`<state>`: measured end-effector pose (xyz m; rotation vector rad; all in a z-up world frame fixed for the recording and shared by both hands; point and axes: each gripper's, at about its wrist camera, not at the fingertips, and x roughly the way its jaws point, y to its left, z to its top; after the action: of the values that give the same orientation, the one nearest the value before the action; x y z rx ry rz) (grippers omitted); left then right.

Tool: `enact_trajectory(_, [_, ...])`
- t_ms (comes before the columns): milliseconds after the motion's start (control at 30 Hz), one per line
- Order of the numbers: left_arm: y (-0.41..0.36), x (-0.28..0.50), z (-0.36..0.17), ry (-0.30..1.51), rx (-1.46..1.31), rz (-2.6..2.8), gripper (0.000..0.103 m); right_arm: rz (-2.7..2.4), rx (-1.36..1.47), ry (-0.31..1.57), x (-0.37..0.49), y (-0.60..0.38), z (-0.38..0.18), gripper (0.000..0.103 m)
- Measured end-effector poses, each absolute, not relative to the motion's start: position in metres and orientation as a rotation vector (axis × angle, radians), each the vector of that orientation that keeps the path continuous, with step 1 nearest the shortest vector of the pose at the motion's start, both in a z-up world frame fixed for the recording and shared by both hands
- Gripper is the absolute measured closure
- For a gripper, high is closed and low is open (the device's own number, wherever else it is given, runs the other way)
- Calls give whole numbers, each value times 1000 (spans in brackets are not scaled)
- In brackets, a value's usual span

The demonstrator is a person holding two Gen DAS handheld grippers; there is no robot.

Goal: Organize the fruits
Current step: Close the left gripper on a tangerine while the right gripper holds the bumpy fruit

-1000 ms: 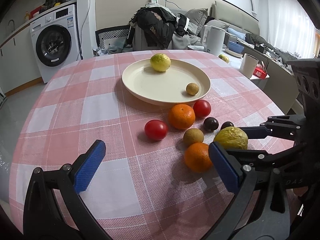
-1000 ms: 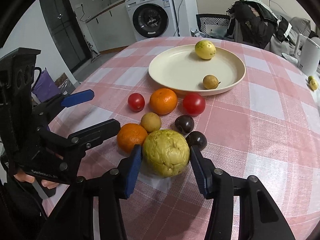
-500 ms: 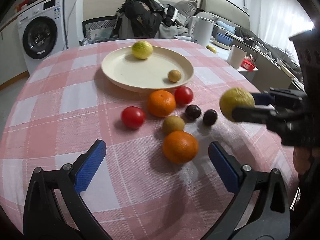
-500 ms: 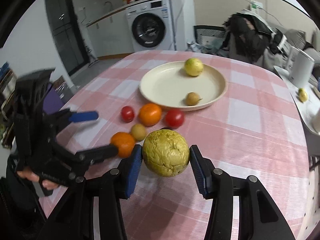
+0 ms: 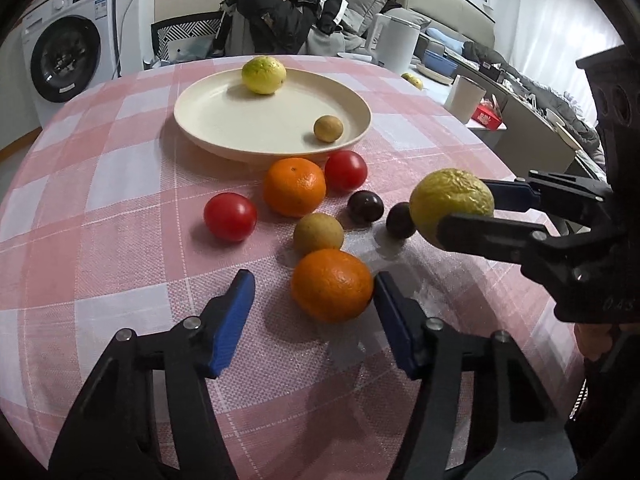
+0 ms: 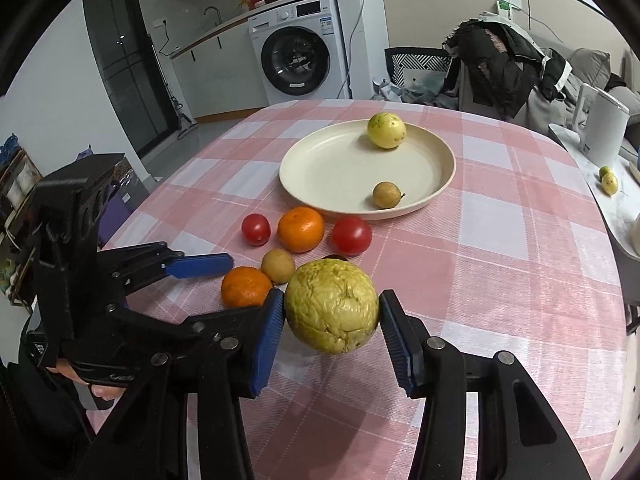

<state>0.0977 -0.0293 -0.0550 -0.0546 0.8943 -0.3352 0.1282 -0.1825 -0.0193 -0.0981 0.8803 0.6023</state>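
The right gripper (image 6: 331, 326) is clamped on a wrinkled yellow-green fruit (image 6: 331, 306), its skin dented and puckered, held clear of the pink checked tablecloth (image 6: 500, 264) in the lower centre of the right wrist view. In the left wrist view the same fruit (image 5: 451, 202) sits at the right edge, partly covered by the near black finger.

The left gripper (image 5: 310, 312) has its jaws closing around the near orange (image 5: 332, 285) in the lower centre of that frame. The right blue pad looks to be touching the peel, while the left pad stands clear of it with bare cloth between.

Above it lie a tan round fruit (image 5: 318, 233), a second orange (image 5: 294, 186), two red tomatoes (image 5: 230, 216) (image 5: 345, 170) and two dark plums (image 5: 365, 207) (image 5: 400, 221); the right one is part hidden behind the held fruit.

The cream plate (image 5: 208, 120) in the upper centre holds a yellow-green citrus (image 5: 263, 74) at its far rim and a small tan fruit (image 5: 328, 129) at its right.

In the right wrist view only a sliver of one plum shows above the held fruit, and the near orange (image 6: 246, 286) is cut off by the gripper finger.
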Motion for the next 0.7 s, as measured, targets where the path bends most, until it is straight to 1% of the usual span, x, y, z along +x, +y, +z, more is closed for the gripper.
enact_trajectory(67, [-30,98,-55,894,-54,-343,50,601,-100,881,128,-183,-20,54])
enact_trajectory(133, [-31,98,-54,891,-54,-349,56,598,-100,881,129,-183,-20,54])
enact_trajectory(200, [-32,96,-53,883,-53,-368,66,596,-96,881,130,-184,-20,54])
enact_trajectory(533, [-35,88,-47,855,-41,-392,66,591,-80,874,131,-189,-19,54])
enact_trajectory(700, [-31,81,-34,804,-45,-387,66,605,-37,864,132,-197,-15,54])
